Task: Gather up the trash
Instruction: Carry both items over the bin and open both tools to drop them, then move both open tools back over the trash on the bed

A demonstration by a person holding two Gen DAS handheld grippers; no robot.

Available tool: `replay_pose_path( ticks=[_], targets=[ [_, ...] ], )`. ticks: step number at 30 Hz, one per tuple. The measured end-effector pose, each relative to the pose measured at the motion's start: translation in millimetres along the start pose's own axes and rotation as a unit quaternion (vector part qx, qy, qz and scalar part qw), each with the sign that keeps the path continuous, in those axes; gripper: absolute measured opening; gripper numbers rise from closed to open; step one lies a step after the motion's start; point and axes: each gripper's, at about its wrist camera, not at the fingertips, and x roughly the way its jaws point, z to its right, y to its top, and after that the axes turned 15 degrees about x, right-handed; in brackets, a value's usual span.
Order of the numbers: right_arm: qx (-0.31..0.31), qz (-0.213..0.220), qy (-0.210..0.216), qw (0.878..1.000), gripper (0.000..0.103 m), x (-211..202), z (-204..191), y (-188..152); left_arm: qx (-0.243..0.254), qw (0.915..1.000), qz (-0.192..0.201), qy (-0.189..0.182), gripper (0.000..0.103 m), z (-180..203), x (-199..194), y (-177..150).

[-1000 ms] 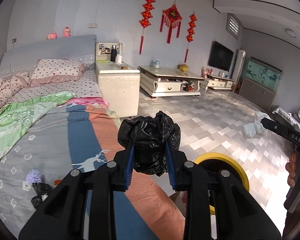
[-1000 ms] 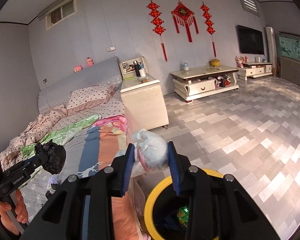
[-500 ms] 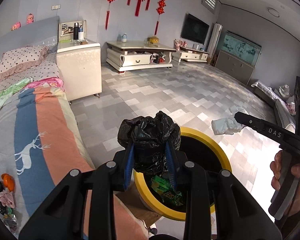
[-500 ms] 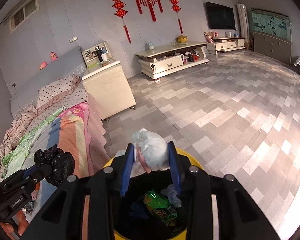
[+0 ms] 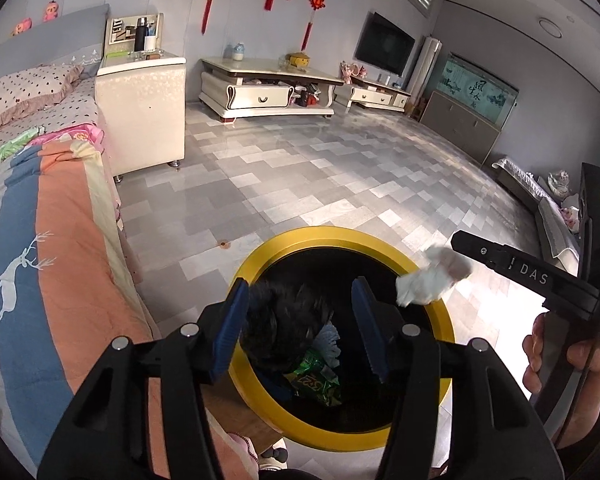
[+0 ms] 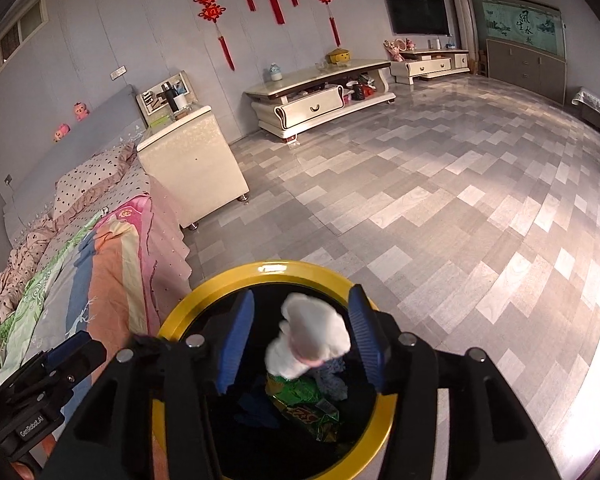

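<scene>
Two pieces of trash were in the air over the yellow-rimmed bin [image 5: 440,300] when this was taken. Your left gripper [image 5: 302,322] had just been opening; its blue pads stood apart, with the crumpled black bag [image 5: 284,320] blurred between them, close against the left pad and clear of the right. Your right gripper [image 6: 300,342] had likewise just been opening, and the white wad [image 6: 308,336] sat mid-gap, touching neither pad as far as the blur allowed. Neither piece had a readable long axis; the wad looked slightly taller than wide, its broader end up.

Both grippers pointed steeply down into the bin mouth. Your right hand [image 5: 556,360] showed on the tool's handle at the edge of the left wrist view. A green snack wrapper [image 6: 304,404] and other scraps lay on the bin's dark floor.

Clearances: the bin stood just beside the bed [image 5: 60,240], whose striped cover hung near the rim on the left side. The tiled floor [image 6: 440,220] beyond the rim lay open as far as the bedside cabinet [image 5: 140,112] and the low TV stand [image 6: 320,104].
</scene>
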Motion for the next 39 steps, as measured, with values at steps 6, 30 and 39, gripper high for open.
replay_pose_path(
  ticks=[6,30,39],
  targets=[
    [-0.001,0.007,-0.001,1.0,0.055,-8,-4,-3,-0.009,0.9998,0.011,0.017,0.073,-19,-20,-2],
    [-0.133,-0.021,0.14,0.981,0.06,-54,-187,-66,-0.082,0.973,0.043,0.211,0.085,-208,-185,-63],
    [-0.198,-0.062,0.187,0.96,0.06,-43,-274,-123,-0.136,0.952,0.029,0.272,0.085,-296,-232,-117]
  ],
)
